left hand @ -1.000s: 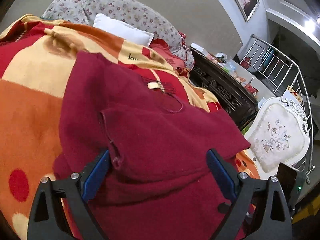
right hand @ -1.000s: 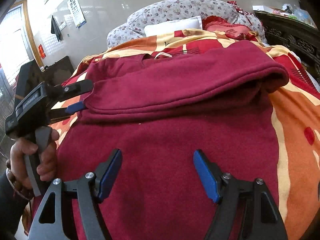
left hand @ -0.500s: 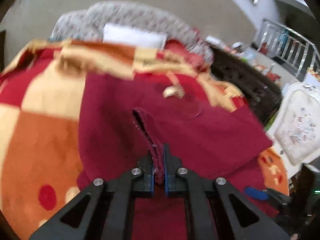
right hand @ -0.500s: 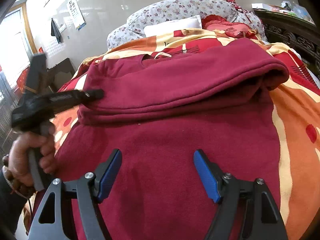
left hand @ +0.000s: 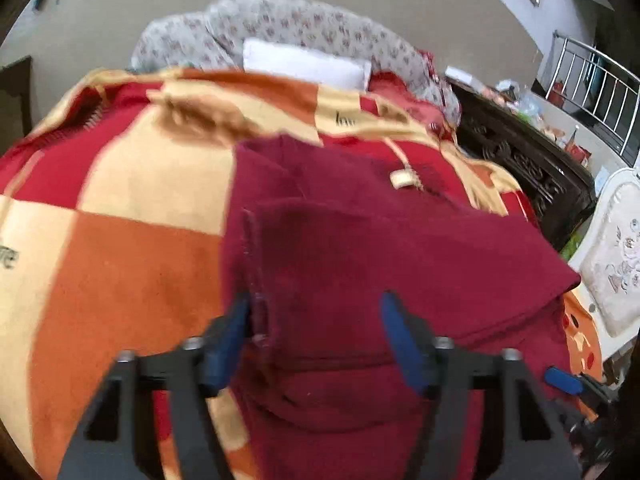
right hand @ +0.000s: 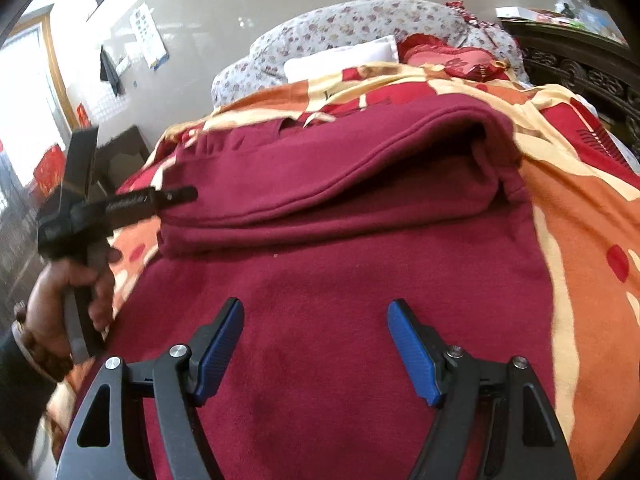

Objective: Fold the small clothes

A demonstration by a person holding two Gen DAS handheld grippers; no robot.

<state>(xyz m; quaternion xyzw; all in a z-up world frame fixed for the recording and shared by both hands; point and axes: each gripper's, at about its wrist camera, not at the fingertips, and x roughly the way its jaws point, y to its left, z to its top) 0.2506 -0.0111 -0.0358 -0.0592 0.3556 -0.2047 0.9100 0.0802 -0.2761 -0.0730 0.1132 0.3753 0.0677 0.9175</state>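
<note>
A dark red fleece garment (left hand: 380, 264) lies on the bed, its upper part folded over into a thick layer (right hand: 340, 176). My left gripper (left hand: 316, 332) is open, its blue fingers straddling the folded layer's left edge (left hand: 256, 280); the left finger (left hand: 236, 332) touches that edge. From the right wrist view the left gripper (right hand: 176, 196) sits at the fold's left end. My right gripper (right hand: 316, 344) is open and empty over the flat lower part of the garment (right hand: 320, 360).
The garment rests on an orange, red and cream blanket (left hand: 120, 240). Floral pillows (left hand: 288, 28) and a white pillow (left hand: 304, 64) lie at the head. A dark carved wooden headboard (left hand: 532, 168) and a white chair (left hand: 616, 256) stand to the right.
My left gripper shut on the folded edge half a second ago and has now opened, letting the edge go. The right gripper stayed open and shifted slightly.
</note>
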